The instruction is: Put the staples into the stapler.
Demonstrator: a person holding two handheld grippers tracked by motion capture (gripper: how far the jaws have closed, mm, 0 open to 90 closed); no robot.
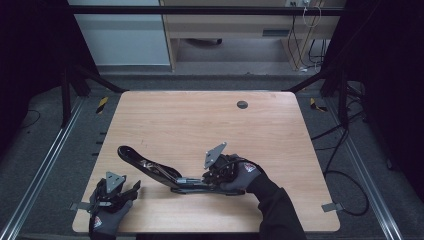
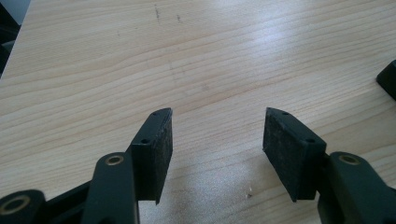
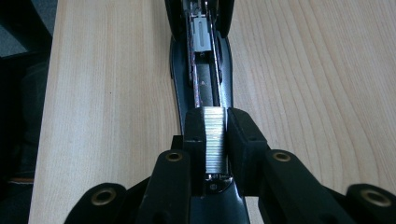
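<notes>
The black stapler (image 1: 155, 172) is lying opened on the bench (image 1: 200, 125), near its front edge, showing its metal channel. The right gripper (image 3: 215, 140) is pinching a silver strip of staples (image 3: 215, 140) over it. The left gripper (image 2: 217, 140) is hovering open beside.

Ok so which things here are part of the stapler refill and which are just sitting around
In the job:
- open stapler
- strip of staples
- right gripper, shut on the strip above the stapler's channel

Just there:
- left gripper, open over bare wooden table
- dark round grommet at the table's far edge
</notes>
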